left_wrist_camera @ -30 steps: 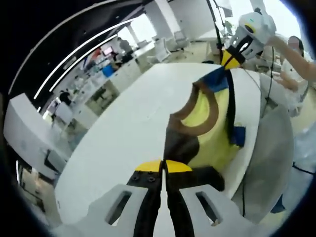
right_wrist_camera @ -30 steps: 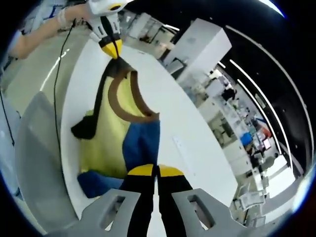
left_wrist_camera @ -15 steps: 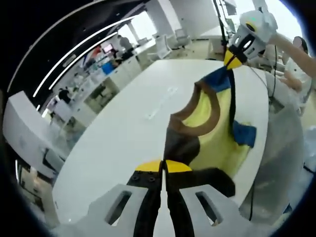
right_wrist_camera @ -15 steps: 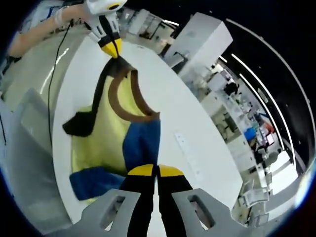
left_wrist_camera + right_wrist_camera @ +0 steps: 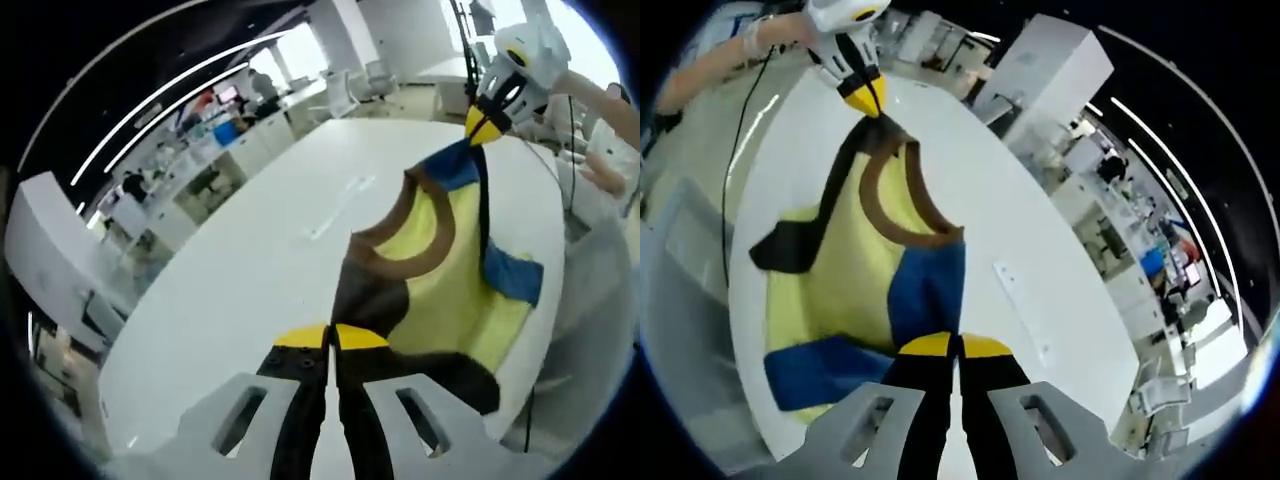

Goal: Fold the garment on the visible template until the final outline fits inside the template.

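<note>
- Left gripper (image 5: 331, 338): yellow-tipped jaws pressed together on the dark brown shoulder of the garment (image 5: 450, 270); seen from the right gripper view it pinches the far end of the cloth, near the top of that view.
- Right gripper (image 5: 960, 347): jaws likewise closed, clamped on the blue shoulder; in the left gripper view it appears at the upper right, gripping the blue corner, with a person's arm (image 5: 605, 95) behind it.
- Garment: a yellow top with a brown neckline band (image 5: 902, 205), one dark sleeve (image 5: 790, 245) and one blue sleeve (image 5: 815, 365). It is stretched between the two grippers along the shoulder line, and its body hangs toward the near edge of the white table (image 5: 250, 270). The lower part seems to rest on or just over the table edge — the fisheye distortion makes contact hard to judge.
- Template: no outline can be made out on the table surface in either view.
- Background: an open office with desks (image 5: 215, 150) and ceiling light strips (image 5: 1160, 140).
- Progress — judged early. The garment is open at full width, sleeves unfolded, no crease visible. Laying it flat and making every fold remain to be done.
</note>
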A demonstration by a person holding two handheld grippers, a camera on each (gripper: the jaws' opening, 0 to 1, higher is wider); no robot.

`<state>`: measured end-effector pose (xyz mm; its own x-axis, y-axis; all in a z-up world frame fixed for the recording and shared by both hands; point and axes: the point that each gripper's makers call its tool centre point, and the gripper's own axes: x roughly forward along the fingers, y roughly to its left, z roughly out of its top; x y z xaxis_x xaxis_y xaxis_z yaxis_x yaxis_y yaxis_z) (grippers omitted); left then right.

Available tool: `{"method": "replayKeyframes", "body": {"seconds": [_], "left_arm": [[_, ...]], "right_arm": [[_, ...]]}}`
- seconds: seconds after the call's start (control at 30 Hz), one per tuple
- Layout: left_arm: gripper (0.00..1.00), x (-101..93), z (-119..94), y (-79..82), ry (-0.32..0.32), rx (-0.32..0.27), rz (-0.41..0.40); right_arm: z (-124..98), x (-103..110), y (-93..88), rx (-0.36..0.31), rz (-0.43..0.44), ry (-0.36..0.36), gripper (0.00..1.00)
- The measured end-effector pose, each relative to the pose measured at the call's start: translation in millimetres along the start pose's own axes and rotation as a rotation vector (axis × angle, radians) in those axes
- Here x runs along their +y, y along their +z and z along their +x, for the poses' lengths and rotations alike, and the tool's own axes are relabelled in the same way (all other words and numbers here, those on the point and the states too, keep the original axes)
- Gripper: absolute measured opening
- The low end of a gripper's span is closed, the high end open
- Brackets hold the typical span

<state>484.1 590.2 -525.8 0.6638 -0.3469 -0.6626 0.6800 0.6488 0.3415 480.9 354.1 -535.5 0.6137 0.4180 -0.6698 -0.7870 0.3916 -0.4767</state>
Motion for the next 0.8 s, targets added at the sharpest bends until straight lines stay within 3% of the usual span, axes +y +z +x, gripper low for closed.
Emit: {"method": "replayKeyframes", "body": {"seconds": [0.4, 0.5, 0.8], "left_arm": [[0.0, 6.0, 37, -11.6, -0.014, 0.003, -0.028], [0.0, 8.6, 50, -12.4, -0.046, 0.01, -0.032], [0.0, 23.3, 81, -13.9, -0.025, 0.022, -0.02]], "right_arm": [[34, -12, -12.1, 0.0, 0.067, -0.013, 0.01], [44, -15, -15.7, 0.001, 0.078, -0.015, 0.01], [71, -29, -27.7, 0.016, 0.107, -0.008, 0.01]]}}
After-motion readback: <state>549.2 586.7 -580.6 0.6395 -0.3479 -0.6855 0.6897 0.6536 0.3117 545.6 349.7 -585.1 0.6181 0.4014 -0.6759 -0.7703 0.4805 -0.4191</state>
